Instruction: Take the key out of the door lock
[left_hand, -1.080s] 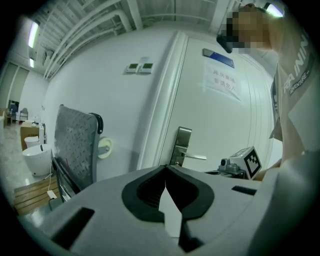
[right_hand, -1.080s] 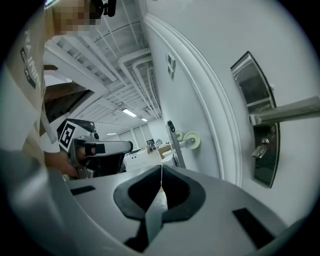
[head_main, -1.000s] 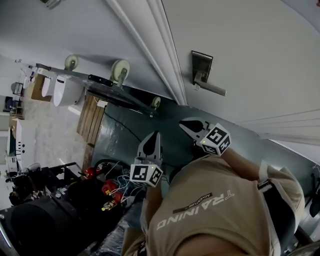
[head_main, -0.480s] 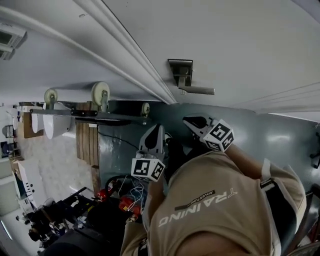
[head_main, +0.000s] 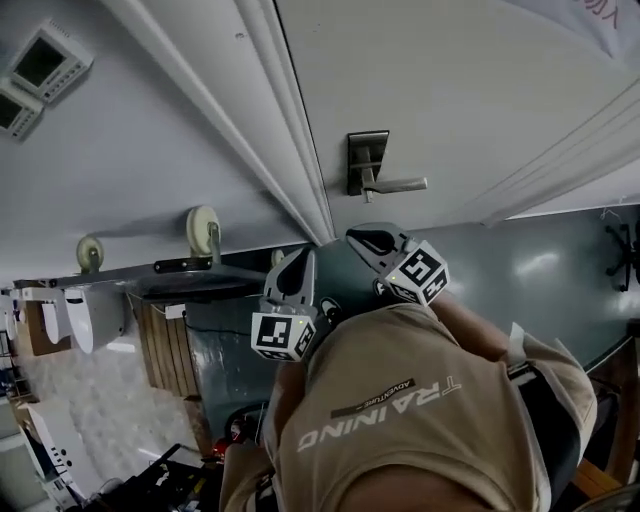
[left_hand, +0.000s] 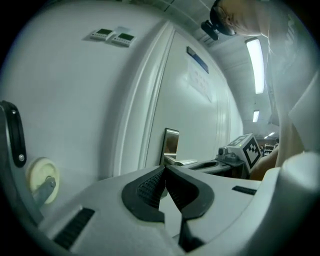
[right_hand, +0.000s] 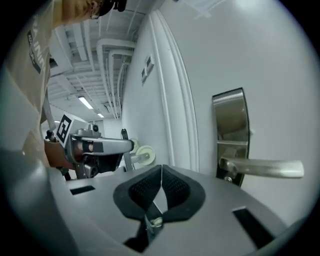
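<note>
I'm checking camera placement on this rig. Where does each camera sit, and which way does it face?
Head view: on the person's head, facing steeply down at the door handle; shows left gripper, right gripper, shirt.
Left gripper view: on that gripper, along its shut jaws toward the door; right gripper at right.
Right gripper view: on that gripper, along its shut jaws toward the door handle; left gripper at left.
Shared: all three show the door handle.

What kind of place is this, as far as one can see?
Probably a workshop or laboratory, not a home. A plain white door with a metal lever handle, two small control panels on the wall, a metal frame on wheels and bare pipes under the ceiling suggest it.
</note>
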